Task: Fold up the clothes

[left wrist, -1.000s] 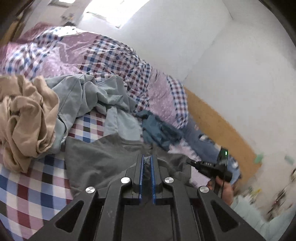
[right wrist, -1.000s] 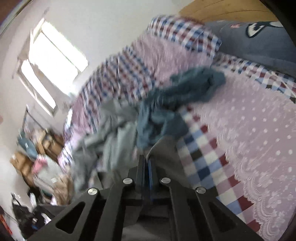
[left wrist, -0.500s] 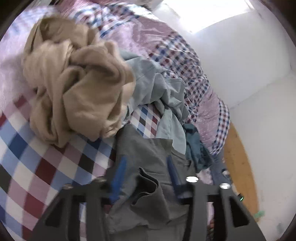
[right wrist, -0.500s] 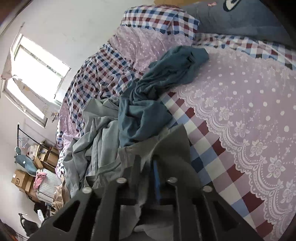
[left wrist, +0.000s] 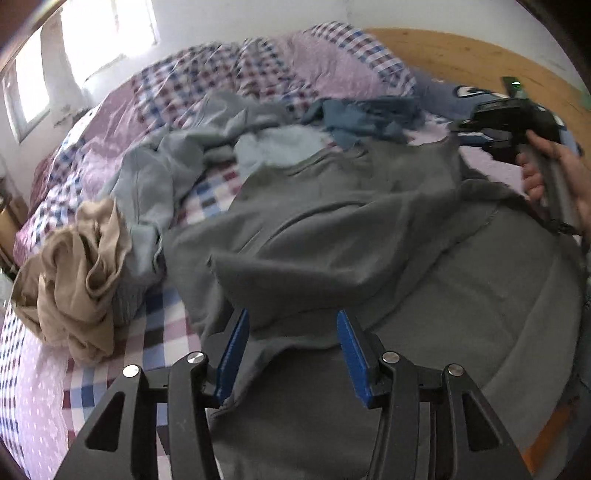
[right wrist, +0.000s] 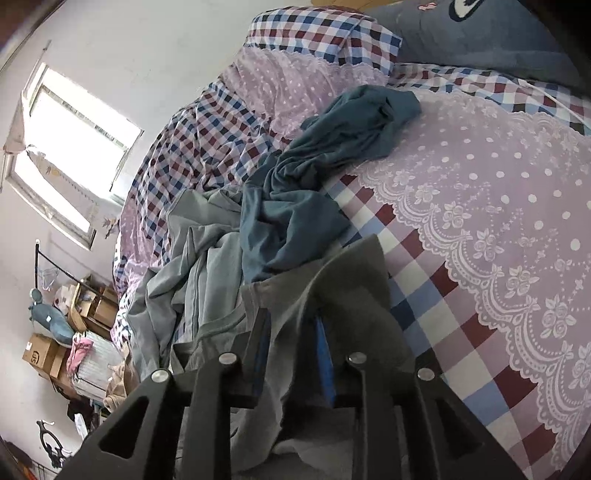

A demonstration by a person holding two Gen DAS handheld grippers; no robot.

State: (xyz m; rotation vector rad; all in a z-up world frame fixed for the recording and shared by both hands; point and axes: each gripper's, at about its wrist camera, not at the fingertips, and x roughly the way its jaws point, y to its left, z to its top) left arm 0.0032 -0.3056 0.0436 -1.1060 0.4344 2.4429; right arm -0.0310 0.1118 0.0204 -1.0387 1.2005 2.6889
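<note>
A dark grey shirt [left wrist: 351, 221] lies spread on the checked bedcover [left wrist: 170, 306], rumpled, with a fold across its middle. My left gripper [left wrist: 293, 354] is open low over the shirt's near edge, blue pads [left wrist: 236, 350] on either side of the cloth. In the right wrist view my right gripper [right wrist: 291, 350] is open, jaws a little apart, with a corner of the grey shirt [right wrist: 351, 280] draped between and over them. The left wrist view shows the right gripper [left wrist: 465, 127] in a hand [left wrist: 554, 173] at the shirt's far right corner.
A crumpled beige garment [left wrist: 74, 280] lies at the left, a light grey-blue garment [left wrist: 166, 173] behind it and a teal garment [right wrist: 314, 177] further back. A blue pillow [right wrist: 480, 33] and wooden headboard [left wrist: 461, 55] are at the bed's head. Boxes and clutter [right wrist: 55, 350] stand by the wall.
My left gripper has opened, let go of the grey shirt and swung round to face it. The right gripper's jaws have spread apart from their tight pinch on the cloth.
</note>
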